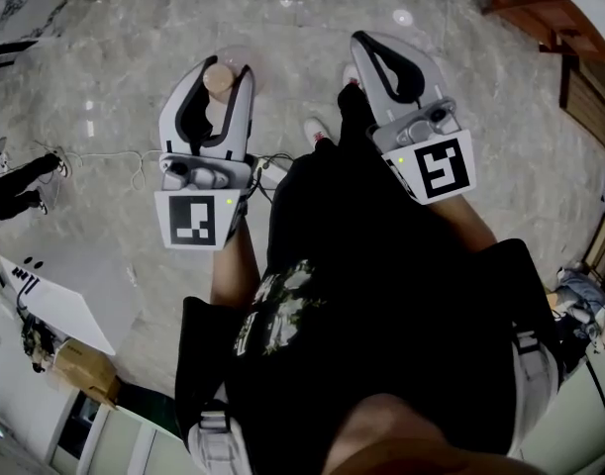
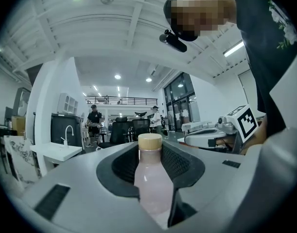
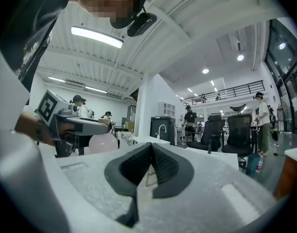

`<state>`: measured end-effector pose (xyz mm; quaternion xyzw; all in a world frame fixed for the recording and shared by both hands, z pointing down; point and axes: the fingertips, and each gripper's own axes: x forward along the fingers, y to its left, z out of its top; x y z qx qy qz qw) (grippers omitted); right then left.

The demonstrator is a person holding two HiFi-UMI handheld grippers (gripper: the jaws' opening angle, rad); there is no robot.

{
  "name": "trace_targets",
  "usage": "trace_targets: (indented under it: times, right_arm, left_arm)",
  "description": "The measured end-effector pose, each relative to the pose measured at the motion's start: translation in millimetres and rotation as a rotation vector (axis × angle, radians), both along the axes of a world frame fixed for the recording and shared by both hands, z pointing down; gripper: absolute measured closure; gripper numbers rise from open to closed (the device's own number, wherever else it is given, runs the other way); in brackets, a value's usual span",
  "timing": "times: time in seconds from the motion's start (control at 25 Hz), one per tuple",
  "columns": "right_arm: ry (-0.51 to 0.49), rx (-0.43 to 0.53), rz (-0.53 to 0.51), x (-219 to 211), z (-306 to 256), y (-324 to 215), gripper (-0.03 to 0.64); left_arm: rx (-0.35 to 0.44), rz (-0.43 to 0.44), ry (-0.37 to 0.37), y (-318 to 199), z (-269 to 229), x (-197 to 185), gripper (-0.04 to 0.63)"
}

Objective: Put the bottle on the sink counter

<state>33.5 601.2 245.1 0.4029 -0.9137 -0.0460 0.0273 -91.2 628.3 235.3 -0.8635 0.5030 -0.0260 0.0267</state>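
Observation:
A pale pink bottle (image 2: 151,183) with a tan cap (image 1: 220,78) stands upright between the jaws of my left gripper (image 1: 226,67), which is shut on its body. In the head view it is held out over the marble floor. My right gripper (image 1: 365,42) hangs beside it, jaws shut together with nothing in them (image 3: 150,146). A white sink counter (image 2: 55,151) with a curved faucet (image 3: 160,130) stands some way ahead, to the left in the left gripper view. The right gripper view shows the bottle's round bottom (image 3: 102,142) under the left gripper (image 3: 76,125).
Black office chairs (image 3: 238,130) and standing people (image 2: 94,119) are farther back in the hall. Cables (image 1: 94,156) trail on the floor at left, near a white table (image 1: 54,310) and a cardboard box (image 1: 84,369). Wooden furniture (image 1: 540,8) is at upper right.

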Motion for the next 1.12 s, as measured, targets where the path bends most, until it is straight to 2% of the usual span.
trace_targets:
  times: [0.2,0.36,0.56,0.76,0.92,1.12]
  right_arm:
    - [-0.010,-0.006,-0.035,-18.3,9.7,-36.5,0.621]
    - [-0.018,0.001,-0.058,-19.3,0.5,-73.9,0.621]
    - [-0.016,0.029,-0.082,-20.2,-13.5,-141.3,0.621]
    - [-0.015,0.007,-0.123,-23.5,-14.9,-200.7,0.621]
    - [-0.020,0.021,-0.136,-16.0,-18.3,-245.4,0.622]
    - [-0.022,0.001,-0.115,19.6,-14.4,-294.0,0.621]
  left_arm:
    - [-0.009,-0.017,0.028,-30.9,-3.1,-12.8,0.446]
    - [0.008,-0.034,-0.002,-57.3,-16.6,-11.9,0.446]
    - [0.028,-0.057,-0.018,-118.5,-30.8,-13.2,0.446]
    - [0.029,-0.080,-0.012,-174.2,-38.9,-12.2,0.446]
    - [0.028,-0.079,-0.013,-217.7,-43.7,-2.6,0.446]
    - [0.036,-0.071,-0.006,-264.9,-48.6,25.9,0.446]
